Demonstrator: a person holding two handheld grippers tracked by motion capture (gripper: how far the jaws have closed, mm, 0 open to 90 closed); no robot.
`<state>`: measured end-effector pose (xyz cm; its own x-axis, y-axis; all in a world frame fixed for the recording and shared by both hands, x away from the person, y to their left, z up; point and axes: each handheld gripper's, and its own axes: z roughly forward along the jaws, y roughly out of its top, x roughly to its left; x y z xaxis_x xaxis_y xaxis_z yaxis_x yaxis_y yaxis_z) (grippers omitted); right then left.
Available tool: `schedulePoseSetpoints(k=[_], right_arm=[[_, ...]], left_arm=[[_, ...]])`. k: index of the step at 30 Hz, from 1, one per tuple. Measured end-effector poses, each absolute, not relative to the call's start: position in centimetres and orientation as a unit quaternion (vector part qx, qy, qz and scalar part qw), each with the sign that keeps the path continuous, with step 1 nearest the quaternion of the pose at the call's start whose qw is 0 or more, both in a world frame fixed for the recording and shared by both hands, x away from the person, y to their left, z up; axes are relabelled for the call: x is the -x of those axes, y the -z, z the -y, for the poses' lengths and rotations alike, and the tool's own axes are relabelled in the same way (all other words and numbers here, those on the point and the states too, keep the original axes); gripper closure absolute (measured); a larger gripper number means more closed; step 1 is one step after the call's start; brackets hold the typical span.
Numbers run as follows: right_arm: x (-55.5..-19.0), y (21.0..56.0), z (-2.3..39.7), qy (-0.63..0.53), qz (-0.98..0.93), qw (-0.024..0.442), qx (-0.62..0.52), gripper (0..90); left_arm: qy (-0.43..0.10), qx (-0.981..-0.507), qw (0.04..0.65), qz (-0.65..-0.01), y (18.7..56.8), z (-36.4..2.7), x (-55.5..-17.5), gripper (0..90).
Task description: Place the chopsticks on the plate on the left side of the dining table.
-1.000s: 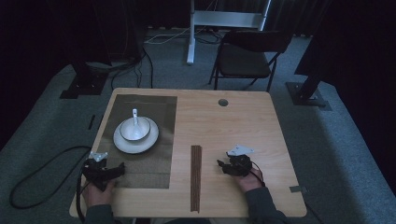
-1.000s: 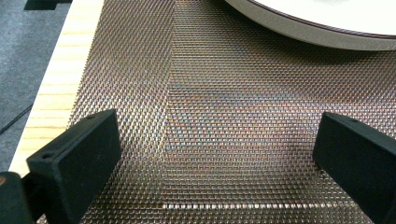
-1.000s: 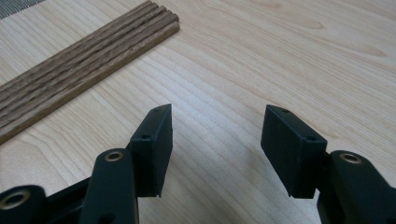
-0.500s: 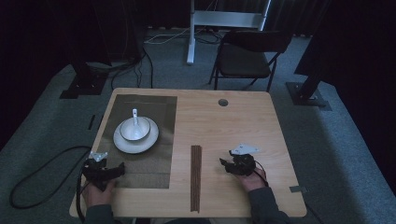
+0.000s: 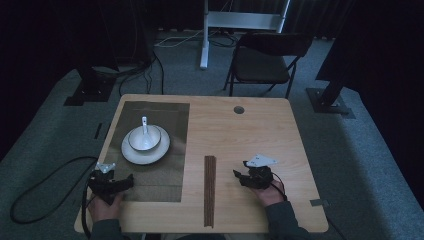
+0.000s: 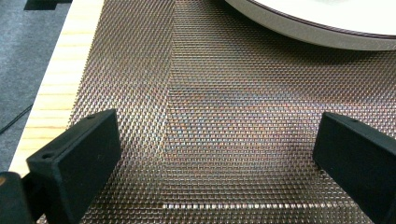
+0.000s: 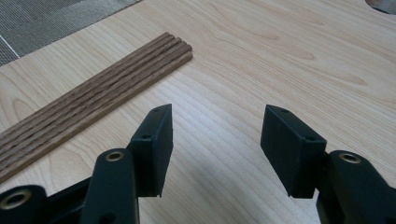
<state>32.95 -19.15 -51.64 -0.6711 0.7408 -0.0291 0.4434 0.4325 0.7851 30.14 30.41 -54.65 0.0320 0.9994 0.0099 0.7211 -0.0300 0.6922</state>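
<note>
The right gripper (image 5: 239, 176) is held low over the bare wooden table (image 5: 260, 130), its jaws spread with nothing between them — the bundle of brown chopsticks (image 7: 88, 107) lies just ahead and to the left of those jaws, apart from them. The left gripper (image 6: 212, 158) is held over the woven placemat (image 6: 224, 93), jaws spread wide and empty — the white plate (image 6: 322, 23) lies ahead of it.
</note>
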Motion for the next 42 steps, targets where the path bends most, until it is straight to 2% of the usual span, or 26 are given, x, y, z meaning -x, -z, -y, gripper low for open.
schedulePoseSetpoints(k=[42], right_arm=[[-31.4, 50.6, 17.0, -0.401, -0.843, 0.182, -0.31, 43.4]], left_arm=[[-0.263, -0.668, 0.265, -0.644, 54.7, -30.4, -30.1, 1.4]])
